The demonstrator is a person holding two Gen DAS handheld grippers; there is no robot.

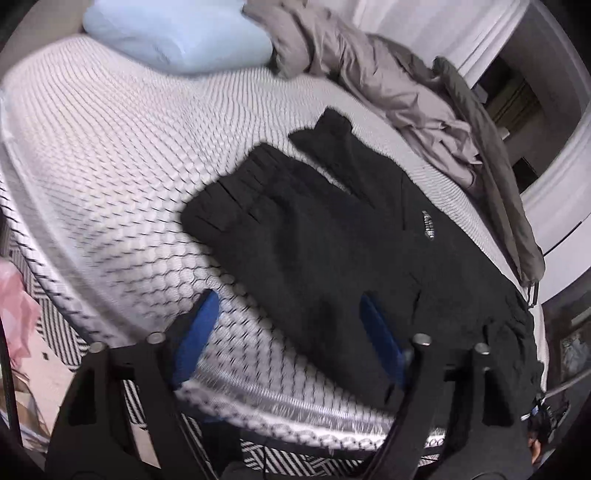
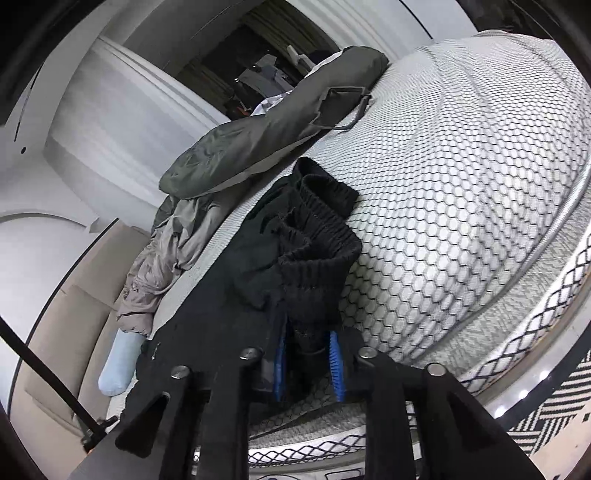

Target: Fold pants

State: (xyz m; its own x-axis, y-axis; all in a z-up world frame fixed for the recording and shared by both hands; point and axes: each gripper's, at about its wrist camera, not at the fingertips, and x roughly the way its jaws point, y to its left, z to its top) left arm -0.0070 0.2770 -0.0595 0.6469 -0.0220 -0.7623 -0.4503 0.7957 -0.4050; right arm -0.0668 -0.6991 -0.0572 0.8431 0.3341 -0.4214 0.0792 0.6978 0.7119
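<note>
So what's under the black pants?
The black pants lie spread flat on the mattress, whose white cover with a dark honeycomb pattern shows all around them. Whatever might sit beneath the cloth itself is covered and cannot be seen.

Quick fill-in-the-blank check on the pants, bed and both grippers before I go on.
1. The pants are ____ in colour.
2. The right gripper is shut on the pants' ribbed ____.
3. The left gripper is ____, nothing pinched.
4. The pillow on the mattress is light ____.

Missing words: black; cuff; open; blue
</note>
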